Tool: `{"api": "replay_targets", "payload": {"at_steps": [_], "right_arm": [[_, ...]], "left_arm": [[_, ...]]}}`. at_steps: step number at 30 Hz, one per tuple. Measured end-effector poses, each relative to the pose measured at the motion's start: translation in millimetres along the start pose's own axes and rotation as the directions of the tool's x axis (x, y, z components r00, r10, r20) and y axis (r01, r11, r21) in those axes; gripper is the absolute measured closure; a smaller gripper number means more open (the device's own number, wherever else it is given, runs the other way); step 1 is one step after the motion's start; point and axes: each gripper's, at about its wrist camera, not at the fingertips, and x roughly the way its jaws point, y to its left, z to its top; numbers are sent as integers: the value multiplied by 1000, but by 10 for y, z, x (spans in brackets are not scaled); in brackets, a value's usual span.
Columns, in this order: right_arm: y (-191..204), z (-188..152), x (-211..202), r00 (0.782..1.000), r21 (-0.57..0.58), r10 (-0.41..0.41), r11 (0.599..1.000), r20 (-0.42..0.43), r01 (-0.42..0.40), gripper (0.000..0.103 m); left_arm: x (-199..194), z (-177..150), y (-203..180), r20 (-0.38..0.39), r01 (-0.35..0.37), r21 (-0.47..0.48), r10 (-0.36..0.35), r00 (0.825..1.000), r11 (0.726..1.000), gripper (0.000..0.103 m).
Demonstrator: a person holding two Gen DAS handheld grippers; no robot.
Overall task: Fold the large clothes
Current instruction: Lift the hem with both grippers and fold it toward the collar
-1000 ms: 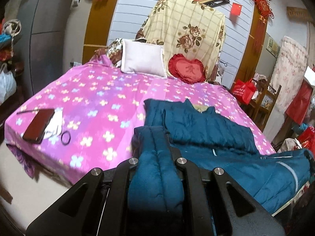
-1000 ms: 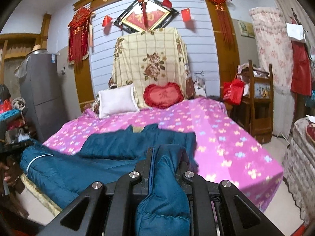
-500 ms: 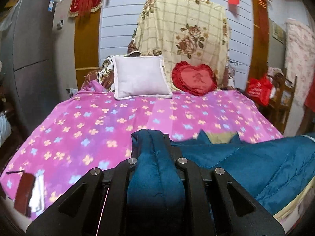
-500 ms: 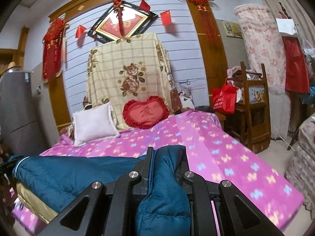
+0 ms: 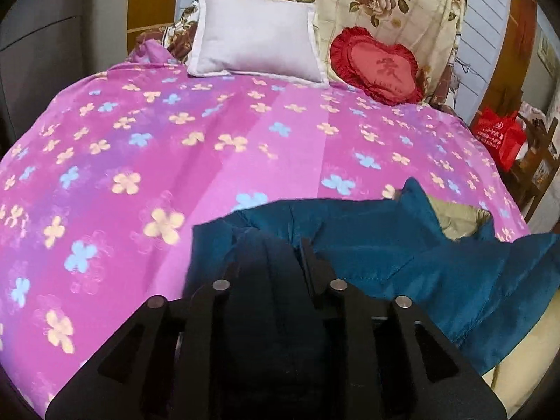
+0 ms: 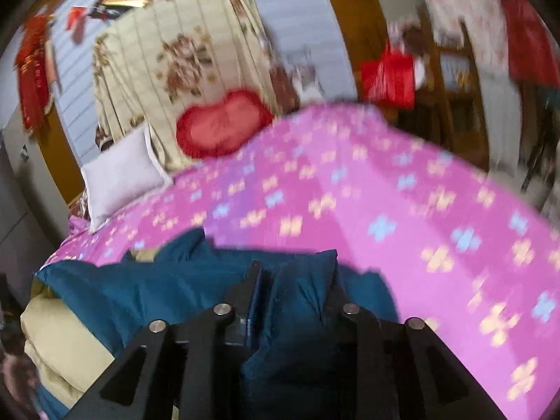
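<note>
Spanning both grippers, the teal jacket (image 5: 367,245) hem runs crosswise: left gripper (image 5: 267,262) and right gripper (image 6: 295,280) each clamp a bunched corner (collar lying ahead).

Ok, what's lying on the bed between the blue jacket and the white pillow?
Nothing but bare pink floral bedspread between the blue jacket and the white pillow, clearest in the left wrist view.
</note>
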Motion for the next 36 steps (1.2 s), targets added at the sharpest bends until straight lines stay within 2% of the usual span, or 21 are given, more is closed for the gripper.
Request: {"api": "replay_targets", "payload": {"at_steps": [3,5,7,8,9,11,12,14,18,20,24,28,29,30,31,32,34,36], "right_arm": [[-57,-9,48,999,25,15,1000,-34,-14,75],[-69,-5,-4,998,42,36,999,-43,-34,70],[-97,-2,-171,996,74,87,994,-34,-84,62],[-88,-1,-235,994,84,111,991,-24,-108,60],[-103,-8,-376,989,90,146,985,-1,-146,59],[-99,-20,-604,985,79,170,982,30,-172,55],[-111,-43,-747,982,62,183,981,49,-186,53],[-94,-70,-920,974,23,213,976,72,-216,52],[-28,-195,-1162,956,-96,293,953,38,-288,52],[47,-308,-1166,959,-174,282,944,-18,-280,52],[138,-495,-1001,977,-247,189,946,-100,-208,52],[234,-497,-790,977,-208,163,960,-139,-189,52],[277,-476,-743,977,-205,152,962,-147,-181,48],[332,-448,-668,978,-201,132,966,-161,-164,41],[402,-405,-537,977,-192,92,973,-191,-129,22],[443,-372,-451,975,-187,65,977,-211,-106,16],[570,-244,-241,968,-183,34,980,-249,-81,17],[644,-115,-109,968,-172,42,981,-248,-87,17]], "left_arm": [[13,30,-41,-49,-6,30,8,999,1000,77],[-66,76,-9,-78,8,40,-4,997,999,73],[-251,153,77,-79,63,25,-61,995,998,67],[-346,166,124,-63,90,16,-89,994,996,60],[-528,177,213,-29,131,1,-131,991,991,46],[-797,146,347,35,159,-16,-159,987,987,27],[-947,107,418,75,169,-21,-167,983,985,25],[-1186,-16,536,114,179,-16,-176,978,984,25],[-1376,-409,555,79,138,43,-142,987,989,25],[-1371,-593,471,58,124,86,-129,990,989,25],[-1219,-768,185,16,62,158,-65,998,985,25],[-995,-588,-64,-21,45,130,-43,999,991,25],[-948,-515,-140,-26,42,124,-39,999,991,25],[-892,-406,-242,-30,50,118,-47,998,992,25],[-858,-324,-323,-33,64,115,-60,998,991,25],[-831,-248,-399,-35,77,112,-74,997,991,25],[-720,-46,-523,-31,79,82,-76,997,993,25],[-538,167,-615,-35,77,51,-75,997,996,25]]}}
